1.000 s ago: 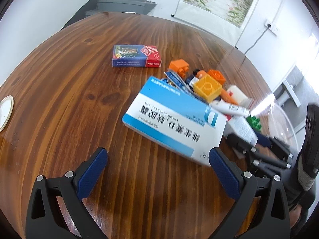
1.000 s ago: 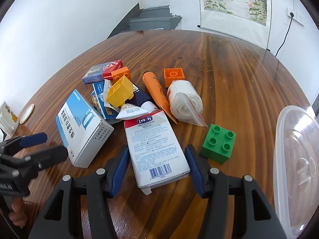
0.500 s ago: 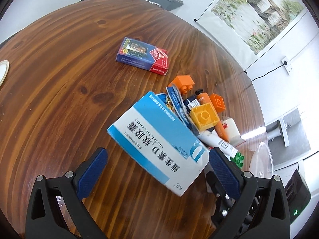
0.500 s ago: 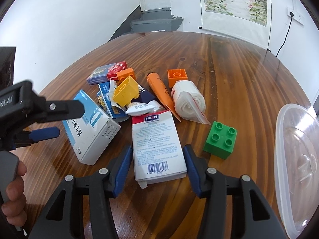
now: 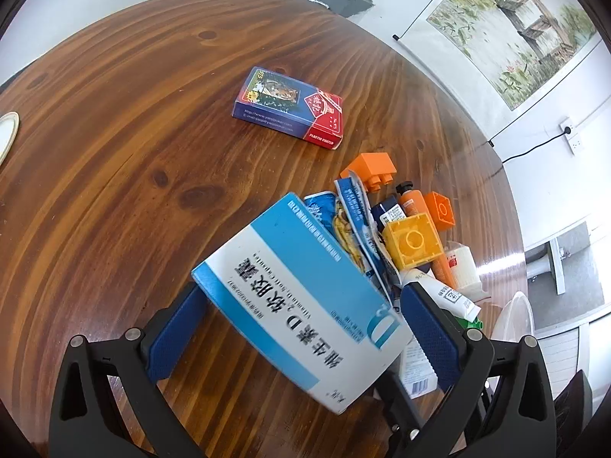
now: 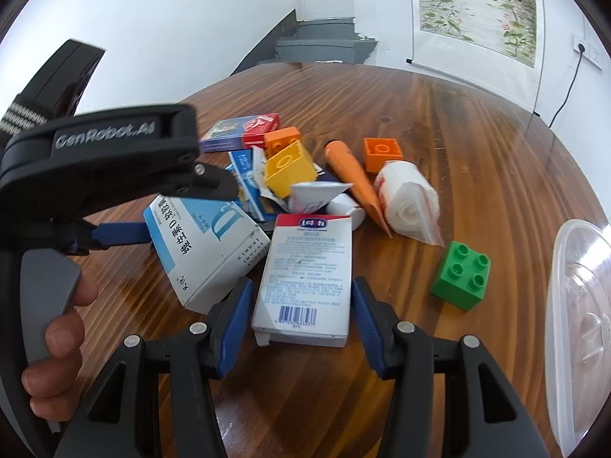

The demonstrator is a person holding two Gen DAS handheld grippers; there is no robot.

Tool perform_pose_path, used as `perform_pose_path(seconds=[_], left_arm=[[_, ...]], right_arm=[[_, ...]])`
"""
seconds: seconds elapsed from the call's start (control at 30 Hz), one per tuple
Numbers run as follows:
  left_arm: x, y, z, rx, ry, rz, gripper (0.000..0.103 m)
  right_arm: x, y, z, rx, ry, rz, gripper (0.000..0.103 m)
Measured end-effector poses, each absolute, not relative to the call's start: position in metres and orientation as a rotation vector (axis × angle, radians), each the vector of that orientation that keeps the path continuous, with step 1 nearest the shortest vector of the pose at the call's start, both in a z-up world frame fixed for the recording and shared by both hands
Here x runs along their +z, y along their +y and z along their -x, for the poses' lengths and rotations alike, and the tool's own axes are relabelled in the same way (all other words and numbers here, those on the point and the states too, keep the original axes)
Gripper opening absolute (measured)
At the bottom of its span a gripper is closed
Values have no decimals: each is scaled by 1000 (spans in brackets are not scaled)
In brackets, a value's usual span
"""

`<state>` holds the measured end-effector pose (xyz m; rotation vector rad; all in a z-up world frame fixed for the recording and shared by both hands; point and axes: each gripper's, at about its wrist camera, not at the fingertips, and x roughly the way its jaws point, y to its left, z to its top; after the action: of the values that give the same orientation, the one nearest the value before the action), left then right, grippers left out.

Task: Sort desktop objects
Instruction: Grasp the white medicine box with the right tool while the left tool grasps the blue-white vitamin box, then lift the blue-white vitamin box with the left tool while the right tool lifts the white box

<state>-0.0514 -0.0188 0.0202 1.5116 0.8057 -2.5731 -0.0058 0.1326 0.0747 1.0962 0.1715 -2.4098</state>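
Note:
A pile of objects lies on the round wooden table [image 5: 114, 175]. My left gripper [image 5: 301, 324] has its blue pads on both sides of a blue-and-white vitamin D box [image 5: 301, 305], which is tilted with one end raised; it also shows in the right wrist view [image 6: 202, 240]. My right gripper [image 6: 301, 309] is open, its pads on either side of a white carton with a red top [image 6: 305, 274], with small gaps. Yellow brick [image 6: 288, 170], orange bricks [image 6: 382, 152], orange tube [image 6: 353, 175], white roll in a bag [image 6: 406, 202] and green brick [image 6: 462, 276] lie behind.
A playing-card box [image 5: 288, 107] lies apart on the far side. A clear plastic container [image 6: 580, 324] stands at the right edge. A small round disc [image 5: 5, 133] lies at the far left. A wall scroll hangs behind the table.
My left gripper has moved forward and closed around the vitamin D box, tilting it up. My right gripper has edged forward around the white carton.

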Motion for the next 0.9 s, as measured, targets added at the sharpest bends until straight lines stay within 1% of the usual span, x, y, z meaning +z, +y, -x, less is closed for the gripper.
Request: perform_pose_path(seconds=[0.17, 0.27, 0.47, 0.67, 0.77, 0.9], left_arm=[[22, -19, 56, -2576, 800, -1514, 103], [22, -16, 57, -2590, 731, -1519, 103], [16, -14, 54, -2603, 584, -1515, 103], [14, -12, 51, -2616, 462, -1490, 103], [13, -4, 51, -2624, 367, -1490, 103], [8, 10, 48, -2637, 172, -1484, 103]], right_arm=[[73, 131, 4, -2367, 151, -1088, 57], [73, 124, 1, -2320, 139, -1083, 57], [68, 115, -3, -2349, 201, -1123, 56], [67, 127, 7, -2444, 153, -1165, 56], [66, 126, 9, -2475, 168, -1170, 56], [64, 130, 9, -2493, 163, -1177, 56]])
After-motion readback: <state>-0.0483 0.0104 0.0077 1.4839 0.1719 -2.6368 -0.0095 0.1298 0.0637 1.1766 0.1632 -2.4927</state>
